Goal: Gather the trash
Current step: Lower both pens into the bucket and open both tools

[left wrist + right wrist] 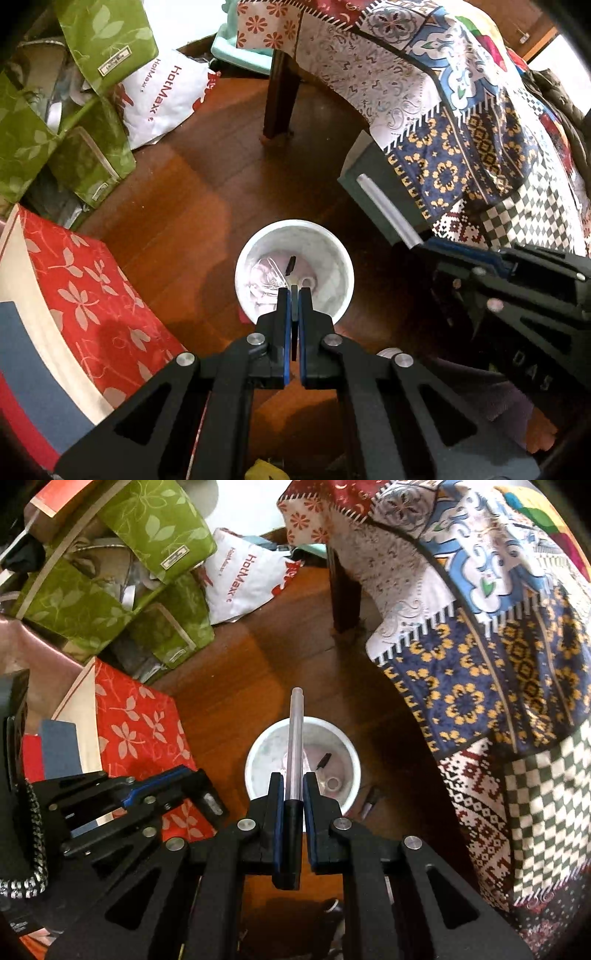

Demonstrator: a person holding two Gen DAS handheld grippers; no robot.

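Right tool (293,775) clamps pen (296,738) above cup (255,760).

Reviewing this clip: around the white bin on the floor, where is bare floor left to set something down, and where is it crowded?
Bare wood floor runs from the white bin to the table leg, between the red floral box and the patterned cloth. Crowded: green bags and white HotMax bag at far left.
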